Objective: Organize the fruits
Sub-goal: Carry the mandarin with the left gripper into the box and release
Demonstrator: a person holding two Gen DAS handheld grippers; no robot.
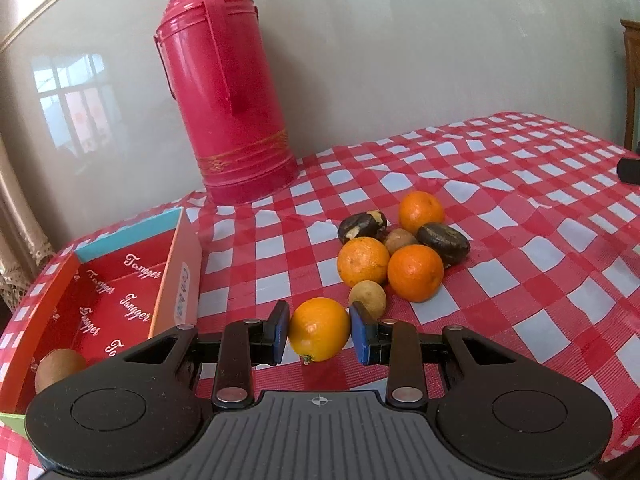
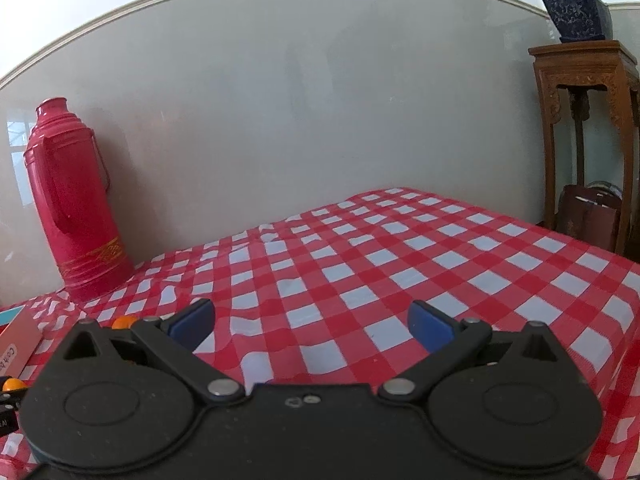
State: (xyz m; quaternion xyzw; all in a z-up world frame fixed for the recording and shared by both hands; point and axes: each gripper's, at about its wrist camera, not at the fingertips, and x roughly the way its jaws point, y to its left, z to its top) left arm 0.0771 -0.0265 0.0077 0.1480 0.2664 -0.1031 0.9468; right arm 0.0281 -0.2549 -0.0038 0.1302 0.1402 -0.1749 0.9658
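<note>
Your left gripper (image 1: 319,332) tilts down, its blue pads pinching a smooth, round orange (image 1: 319,329); at ten o'clock sits the red cardboard box (image 1: 120,284) holding a fuzzy kiwi (image 1: 60,366). At one o'clock the remaining fruit (image 1: 400,248) clusters on the glossy checked tablecloth (image 1: 520,240). Your right gripper (image 2: 312,322) hovers wide open, nothing between its pads.

This looks like a home, probably a dining corner. The table (image 2: 400,264) wears a red-and-white checked oilcloth, with a tall red thermos flask (image 1: 224,92) standing at ten o'clock against a plain pale wall (image 2: 320,100) trimmed with moulding. At two o'clock a carved wooden stand (image 2: 584,76) carries a potted plant (image 2: 576,8), with what may be a bag (image 2: 588,216) beneath.
</note>
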